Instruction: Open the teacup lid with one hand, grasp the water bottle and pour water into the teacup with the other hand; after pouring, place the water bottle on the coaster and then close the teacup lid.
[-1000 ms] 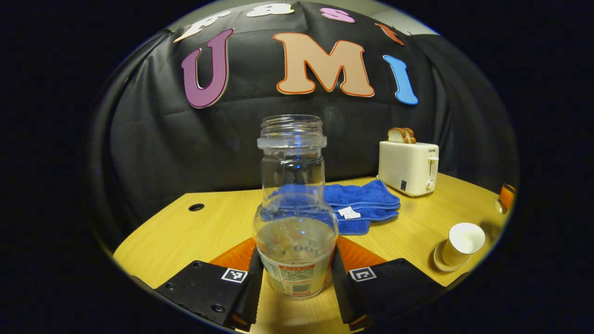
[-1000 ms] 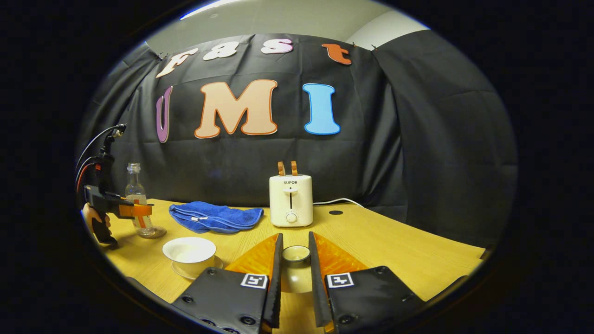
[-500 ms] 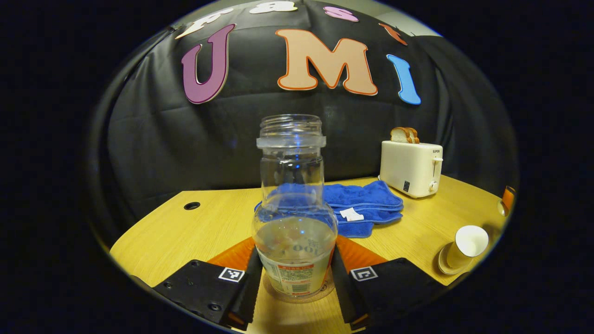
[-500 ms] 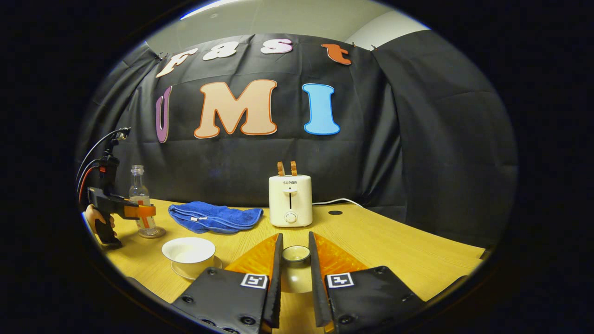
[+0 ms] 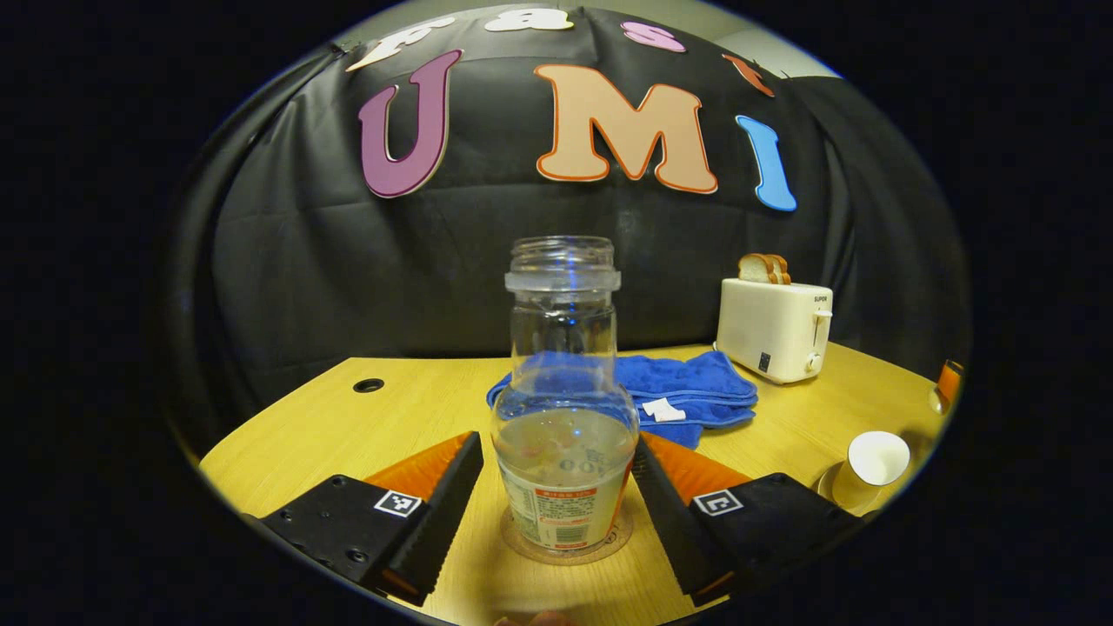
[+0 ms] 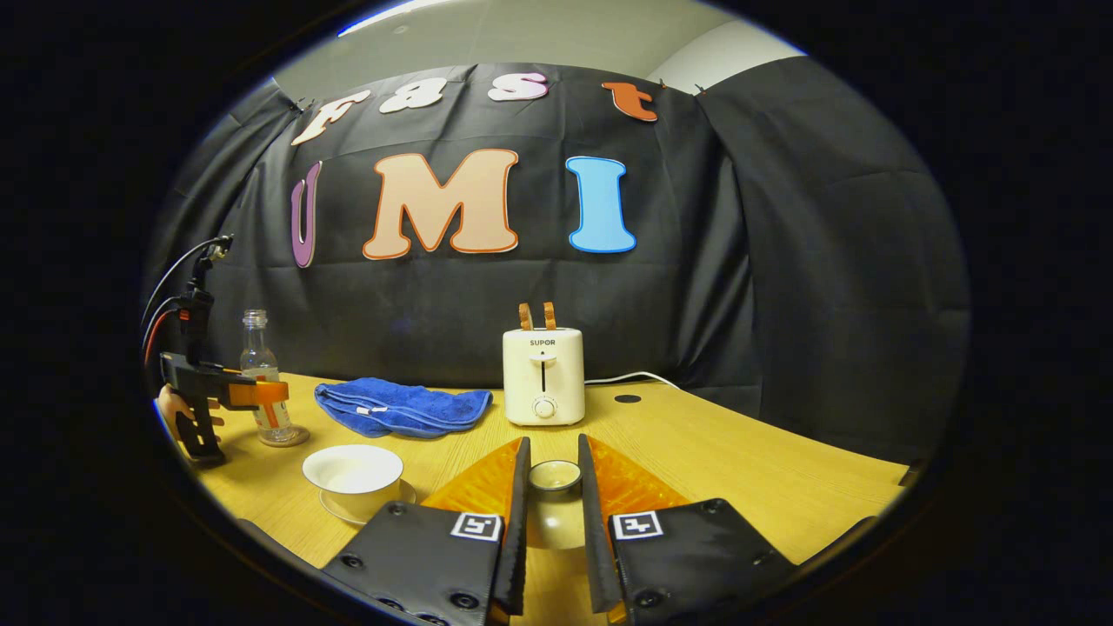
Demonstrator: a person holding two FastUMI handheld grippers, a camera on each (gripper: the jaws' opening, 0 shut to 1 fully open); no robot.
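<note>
Now the bottle point(image 5: 563, 409) stands on the coaster point(image 5: 565, 546) between spread left fingers point(image 5: 435, 522); right fingers point(image 6: 519, 522) pinch the lid point(image 6: 555, 476).

Wooden table point(image 6: 739, 469), blue towel point(image 6: 400, 407), toaster point(image 6: 543, 376), coaster point(image 5: 565, 543), saucer point(image 6: 335, 504)

The left gripper point(image 5: 556, 513) had two black blocks with screw holes, each carrying a small square black-and-white marker, ahead of long ridged fingers. The right gripper point(image 6: 551, 530) looked the same, with round screws along its near edge. Beside the toaster point(image 6: 543, 376), well to its left, the left gripper showed a black pistol handle, red and black cables rising above it.
</note>
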